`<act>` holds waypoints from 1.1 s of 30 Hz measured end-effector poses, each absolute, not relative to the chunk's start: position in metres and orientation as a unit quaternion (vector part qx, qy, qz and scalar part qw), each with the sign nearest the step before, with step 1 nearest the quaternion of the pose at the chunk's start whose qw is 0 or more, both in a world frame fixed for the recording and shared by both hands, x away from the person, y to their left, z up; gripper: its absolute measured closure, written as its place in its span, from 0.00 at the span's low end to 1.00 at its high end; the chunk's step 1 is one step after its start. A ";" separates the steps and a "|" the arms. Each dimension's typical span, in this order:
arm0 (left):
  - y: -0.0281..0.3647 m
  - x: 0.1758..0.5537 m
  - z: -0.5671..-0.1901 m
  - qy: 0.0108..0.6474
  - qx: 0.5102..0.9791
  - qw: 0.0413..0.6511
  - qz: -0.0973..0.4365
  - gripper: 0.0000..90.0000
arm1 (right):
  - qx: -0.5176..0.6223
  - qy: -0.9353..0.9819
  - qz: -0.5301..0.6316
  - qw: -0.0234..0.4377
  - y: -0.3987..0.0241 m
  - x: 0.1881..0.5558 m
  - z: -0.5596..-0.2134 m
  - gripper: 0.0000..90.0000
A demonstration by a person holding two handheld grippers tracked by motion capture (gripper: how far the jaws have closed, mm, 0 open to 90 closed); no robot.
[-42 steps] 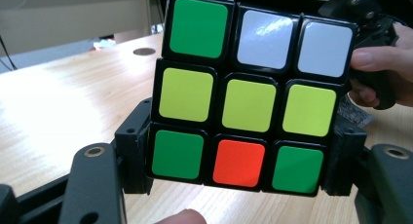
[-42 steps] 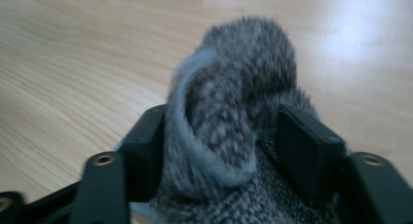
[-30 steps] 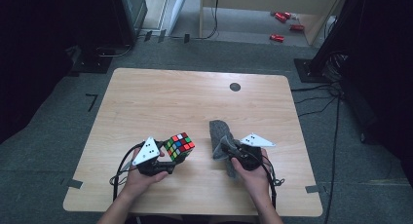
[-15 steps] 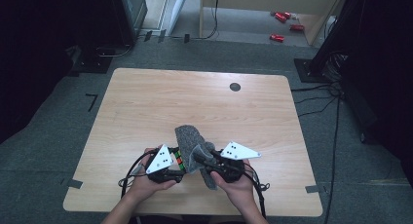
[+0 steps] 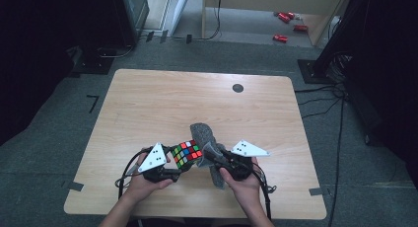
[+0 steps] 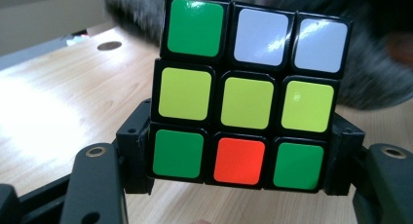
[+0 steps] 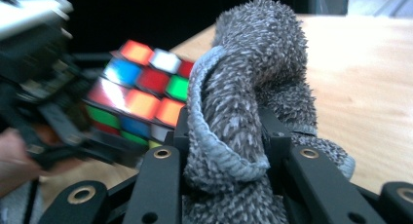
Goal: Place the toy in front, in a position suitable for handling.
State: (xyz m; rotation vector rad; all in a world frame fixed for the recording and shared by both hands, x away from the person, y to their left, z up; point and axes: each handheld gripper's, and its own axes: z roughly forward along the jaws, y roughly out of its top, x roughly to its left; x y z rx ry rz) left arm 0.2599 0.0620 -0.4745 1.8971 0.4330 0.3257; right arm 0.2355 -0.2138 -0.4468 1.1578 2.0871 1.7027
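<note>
A scrambled Rubik's cube [image 5: 186, 153] is held above the near part of the wooden table [image 5: 157, 103], and my left gripper [image 5: 180, 169] is shut on it. In the left gripper view the cube [image 6: 246, 90] sits between the two black jaws, showing green, white, yellow and orange stickers. My right gripper [image 5: 208, 156] is shut on a grey fuzzy cloth [image 5: 204, 134], whose folded edge [image 7: 234, 121] bulges between the jaws. The cloth lies against the cube's right side, and the cube [image 7: 141, 95] appears just left of it in the right gripper view.
A round dark grommet hole [image 5: 238, 88] sits near the table's far edge. Black cables [image 5: 125, 175] trail from both grippers over the near edge. Grey carpet surrounds the table, with dark equipment [image 5: 133, 10] and red objects [image 5: 288, 24] on the floor beyond.
The right gripper carried the cloth leftward to the cube, covered it about half a second ago, and has now drawn back a little, so the cube's top shows again.
</note>
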 end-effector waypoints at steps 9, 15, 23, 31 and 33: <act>0.064 0.259 -0.471 0.183 0.793 0.567 0.126 0.37 | 0.380 0.702 0.596 0.089 -0.213 0.234 -0.442 0.77; 0.067 0.261 -0.470 0.189 0.783 0.580 0.117 0.37 | 0.384 0.705 0.594 0.053 -0.215 0.240 -0.452 0.77; 0.071 0.262 -0.470 0.194 0.783 0.578 0.121 0.37 | 0.344 0.717 0.605 0.045 -0.210 0.238 -0.450 0.77; 0.066 0.261 -0.473 0.189 0.797 0.557 0.135 0.38 | 0.333 0.709 0.615 0.093 -0.215 0.230 -0.427 0.77; 0.058 0.258 -0.476 0.181 0.809 0.540 0.145 0.38 | 0.322 0.710 0.618 0.103 -0.212 0.224 -0.422 0.77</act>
